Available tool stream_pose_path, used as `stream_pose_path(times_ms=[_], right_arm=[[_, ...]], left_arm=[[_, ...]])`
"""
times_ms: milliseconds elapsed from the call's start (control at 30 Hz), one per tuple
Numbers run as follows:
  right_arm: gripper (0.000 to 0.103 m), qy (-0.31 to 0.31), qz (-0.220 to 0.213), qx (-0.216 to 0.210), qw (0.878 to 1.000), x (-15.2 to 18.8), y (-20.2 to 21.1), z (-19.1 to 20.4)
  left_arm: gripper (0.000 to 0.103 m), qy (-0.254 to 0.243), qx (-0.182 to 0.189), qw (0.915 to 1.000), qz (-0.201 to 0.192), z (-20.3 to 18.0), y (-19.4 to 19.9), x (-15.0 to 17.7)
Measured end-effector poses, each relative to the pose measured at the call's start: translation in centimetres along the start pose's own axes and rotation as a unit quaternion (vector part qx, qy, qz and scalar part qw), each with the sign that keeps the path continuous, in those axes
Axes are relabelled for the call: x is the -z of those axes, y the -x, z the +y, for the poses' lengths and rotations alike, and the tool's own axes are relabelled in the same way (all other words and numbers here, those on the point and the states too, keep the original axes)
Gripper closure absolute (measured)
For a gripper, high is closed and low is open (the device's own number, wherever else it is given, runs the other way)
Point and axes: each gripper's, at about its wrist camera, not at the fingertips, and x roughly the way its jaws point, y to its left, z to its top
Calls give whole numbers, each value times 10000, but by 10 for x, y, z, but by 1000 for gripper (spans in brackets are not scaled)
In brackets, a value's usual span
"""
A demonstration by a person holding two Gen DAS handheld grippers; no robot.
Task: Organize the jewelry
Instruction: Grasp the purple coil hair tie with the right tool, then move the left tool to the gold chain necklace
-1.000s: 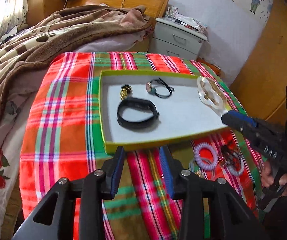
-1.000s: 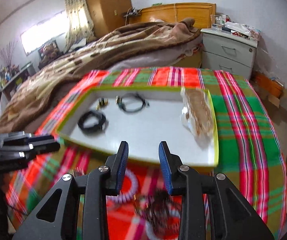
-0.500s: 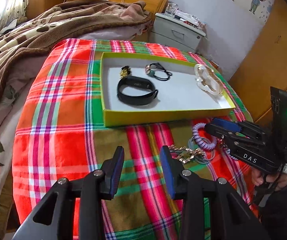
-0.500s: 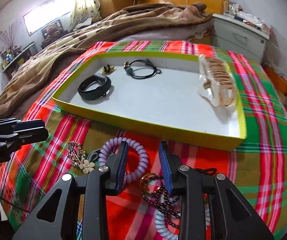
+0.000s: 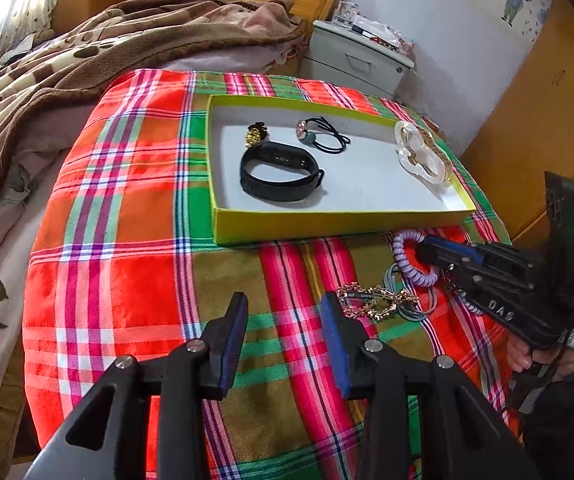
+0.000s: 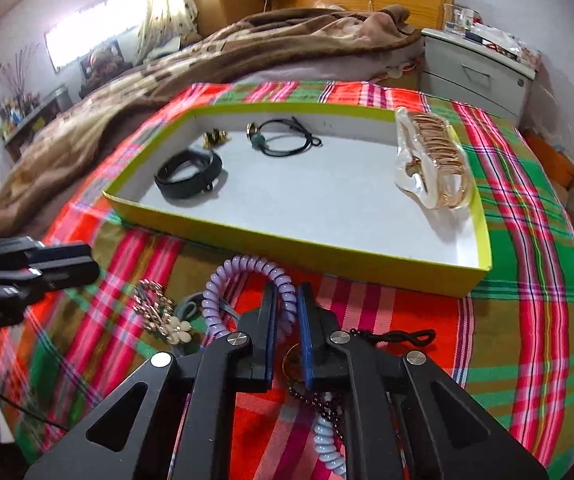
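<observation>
Pinching a lilac spiral hair tie (image 6: 247, 280), my right gripper (image 6: 287, 300) has just closed its jaws on the coil. It stands arched on the plaid cloth (image 6: 527, 280), just before the yellow tray (image 6: 327, 248). My left gripper (image 5: 283, 312) hangs open, empty.

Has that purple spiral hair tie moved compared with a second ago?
Yes. The purple spiral hair tie now stands up off the cloth before the yellow tray, pinched as the right gripper fingers closed.
</observation>
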Motion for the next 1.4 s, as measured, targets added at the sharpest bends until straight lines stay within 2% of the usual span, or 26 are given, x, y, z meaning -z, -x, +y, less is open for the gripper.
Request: stream_pose_path(times_ms=[167, 333, 500, 600, 800, 900, 1067, 1133, 1233, 1333, 1400], right_arm=[[93, -451, -384, -104, 9982, 1, 24, -13], [93, -735, -649, -91, 9951, 6, 48, -20], [93, -843, -742, -76, 9936, 14, 62, -25], [93, -916, -791, -88, 9926, 17, 66, -27], [93, -979, -824, -118, 9917, 19, 70, -31], [93, -1038, -808, -126, 9912, 21, 68, -33], [93, -1086, -785, -144, 9909, 24, 66, -34], [93, -1089, -794, -151, 9908, 25, 66, -34], [93, -1106, -809, -173, 9904, 25, 67, -35], [93, -1129, -828, -184, 9900, 26, 68, -36], [93, -1146, -823, -178, 9898, 27, 68, -36]], left_arm=[[56, -355, 82, 9993, 34, -12, -4, -4], [55, -1133, 127, 9934, 138, -34, -13, -6], [55, -1977, 196, 9796, 303, -54, -21, -4], [55, -2418, 159, 9701, 164, -66, -21, -3], [53, -2898, 27, 9567, 260, -78, -30, -3], [53, -2938, 200, 9549, 391, -81, -34, -3], [50, -2859, 126, 9574, 392, -76, -41, -9], [50, -2908, 144, 9559, 390, -77, -41, -8], [51, -2797, 391, 9581, 484, -73, -43, -9], [59, -2764, 378, 9593, 445, -72, -42, -8], [60, -2704, 413, 9608, 454, -69, -42, -10]])
